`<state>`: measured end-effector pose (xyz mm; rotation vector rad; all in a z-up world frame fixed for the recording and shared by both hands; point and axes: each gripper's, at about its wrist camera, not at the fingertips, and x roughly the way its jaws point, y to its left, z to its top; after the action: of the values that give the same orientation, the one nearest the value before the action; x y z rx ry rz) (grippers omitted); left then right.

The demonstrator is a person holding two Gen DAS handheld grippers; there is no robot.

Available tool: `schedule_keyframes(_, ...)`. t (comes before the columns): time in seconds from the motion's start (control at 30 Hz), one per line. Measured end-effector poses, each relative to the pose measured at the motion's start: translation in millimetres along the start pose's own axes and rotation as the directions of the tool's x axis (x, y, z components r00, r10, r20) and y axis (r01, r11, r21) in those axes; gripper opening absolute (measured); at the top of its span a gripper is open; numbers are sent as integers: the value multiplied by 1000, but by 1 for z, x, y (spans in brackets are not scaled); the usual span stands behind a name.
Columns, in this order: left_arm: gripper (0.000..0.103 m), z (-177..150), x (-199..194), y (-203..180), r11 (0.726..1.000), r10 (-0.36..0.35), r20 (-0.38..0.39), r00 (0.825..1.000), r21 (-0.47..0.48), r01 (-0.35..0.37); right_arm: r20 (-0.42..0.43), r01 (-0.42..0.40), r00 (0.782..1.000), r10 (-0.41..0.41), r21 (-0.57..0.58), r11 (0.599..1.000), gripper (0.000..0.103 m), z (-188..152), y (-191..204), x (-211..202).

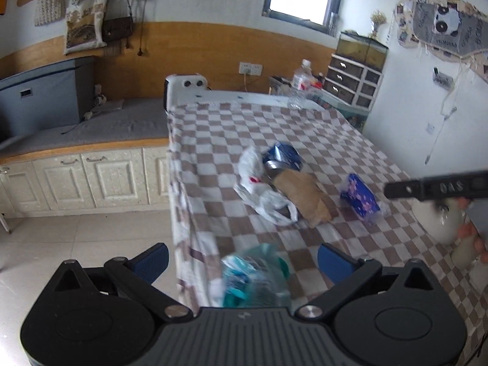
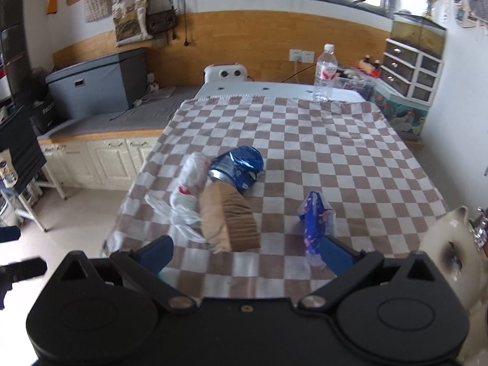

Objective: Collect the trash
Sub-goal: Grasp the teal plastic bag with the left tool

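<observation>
**Both claws wide open above the litter**

The right claw is spread wide and holds nothing; the left claw is likewise spread wide, with a teal wrapper blurred between its fingers, and whether it touches either finger cannot be told.

Ahead of the right claw on the checked cloth lie the card tube, the white bag touching its left side, and the crushed can just beyond. The blue packet stands just beside the right finger.

The likely step is a first grab. The card tube is nearest: its long axis runs away from the claw, leaning slightly left, open corrugated end toward the claw. Straddle it across the width and close gently, since card crushes. Keep clear of the white vase at far right.
</observation>
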<state>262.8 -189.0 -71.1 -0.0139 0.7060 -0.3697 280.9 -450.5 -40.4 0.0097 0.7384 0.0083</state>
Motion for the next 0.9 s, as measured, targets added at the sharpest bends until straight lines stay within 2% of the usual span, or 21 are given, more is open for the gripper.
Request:
schedule_keyframes(0.13,97,-13,22,-20,999,24,-46,999,42,-22,-20,-51,998,51,-7,999,103,-3,-18,25)
schedule_keyframes(0.2,95,-19,32,-23,999,41,-71,997,34,-38,-20,-82,996,82,-8,997,103,-4,-23,38)
schedule_keyframes(0.33,91,-29,47,-17,995,82,-102,991,-51,-87,-27,-143,989,142,-4,990,103,-4,-28,65)
schedule_keyframes(0.4,90,-33,50,-10,987,93,-108,990,-121,-106,-30,-165,986,164,-1,986,99,-3,-30,78)
schedule_keyframes(0.57,87,-42,48,10,950,83,-110,990,-292,-112,-44,-223,974,224,7,975,90,4,-33,108)
schedule_keyframes(0.67,86,-48,48,17,925,76,-145,987,-359,-124,-63,-251,966,251,2,968,88,9,-30,126)
schedule_keyframes(0.8,84,-57,49,27,877,1,-160,987,-473,-78,-107,-284,953,282,-9,959,85,16,-22,153)
schedule_keyframes(0.9,83,-61,52,28,857,-30,-174,984,-512,-65,-146,-297,946,288,-39,954,83,20,-14,170)
